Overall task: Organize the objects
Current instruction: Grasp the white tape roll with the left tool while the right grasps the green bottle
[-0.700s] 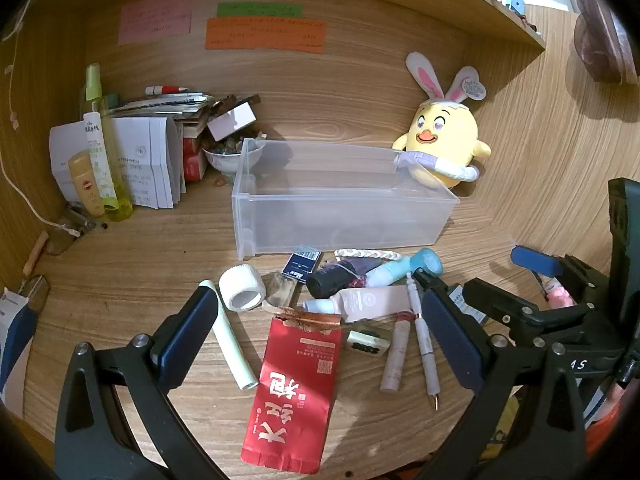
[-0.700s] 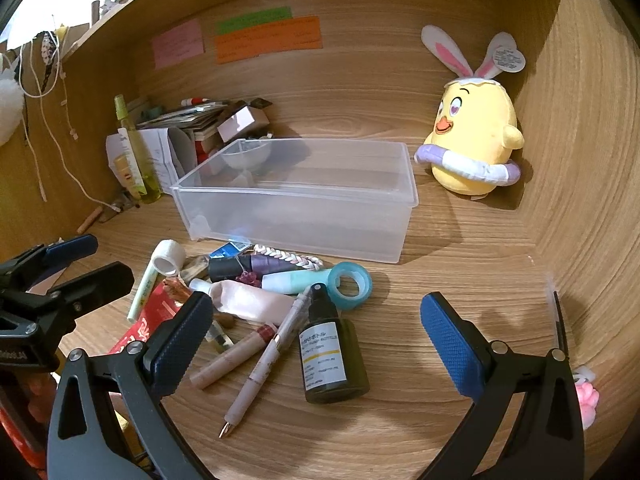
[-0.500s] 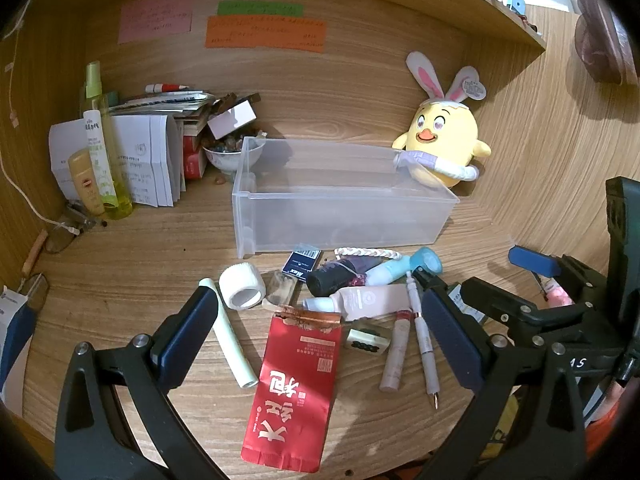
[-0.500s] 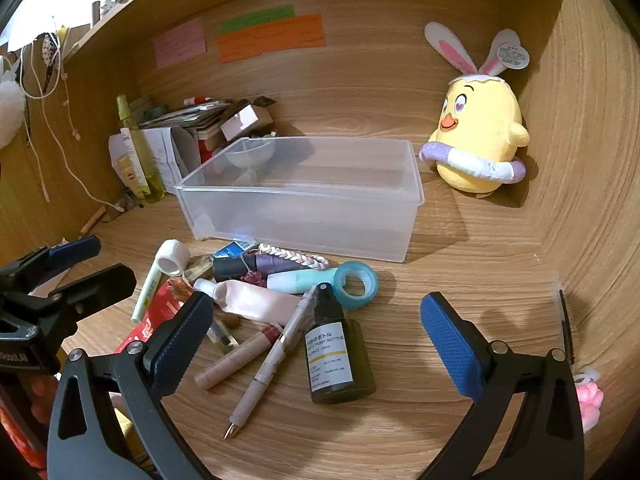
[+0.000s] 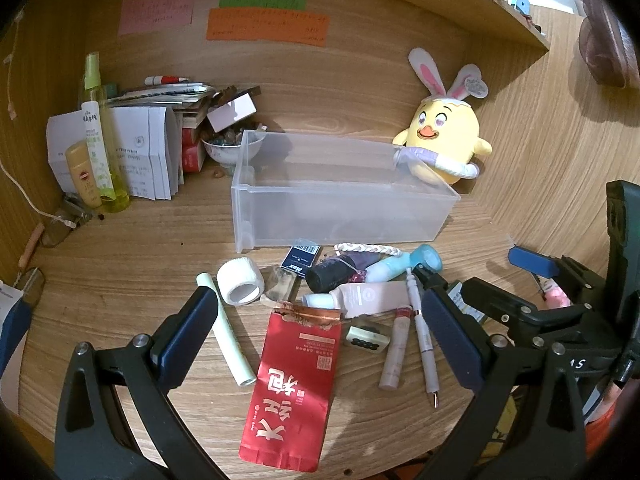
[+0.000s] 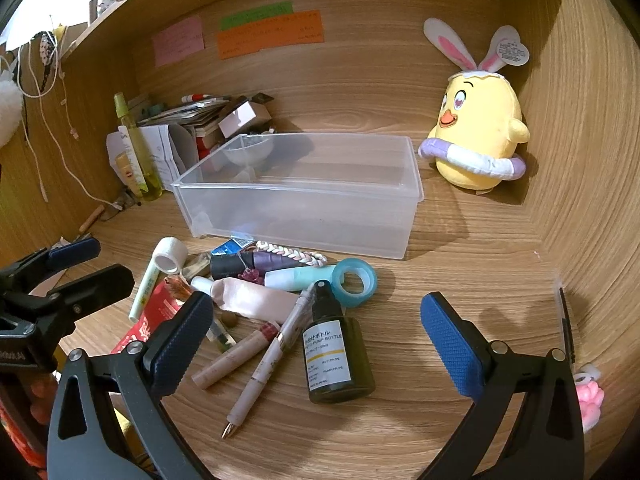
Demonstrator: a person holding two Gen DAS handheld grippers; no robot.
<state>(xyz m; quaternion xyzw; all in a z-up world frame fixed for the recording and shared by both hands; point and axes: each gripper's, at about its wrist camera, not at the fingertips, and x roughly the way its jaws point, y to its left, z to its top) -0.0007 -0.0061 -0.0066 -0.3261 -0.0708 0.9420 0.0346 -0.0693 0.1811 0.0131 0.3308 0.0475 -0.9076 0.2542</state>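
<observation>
Above desk clutter, left tongs (image 5: 320,336) wide apart, holding nothing, right tongs (image 6: 316,334) wide apart w/ pump bottle (image 6: 338,356) between, untouched

The sticky notes' (image 5: 266,24) handwriting seems too small to read.

I hold the left gripper (image 5: 320,336) with jaws spread wide, gripping nothing. The right gripper (image 6: 316,340) is likewise spread wide, unloaded, alongside it.

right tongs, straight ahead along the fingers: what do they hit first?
Probably the dark pump bottle, lying on the desk between the open right tongs. The pink pen lies just left of it. Depth is unclear; aimed higher, they would meet the clear bin.
</observation>
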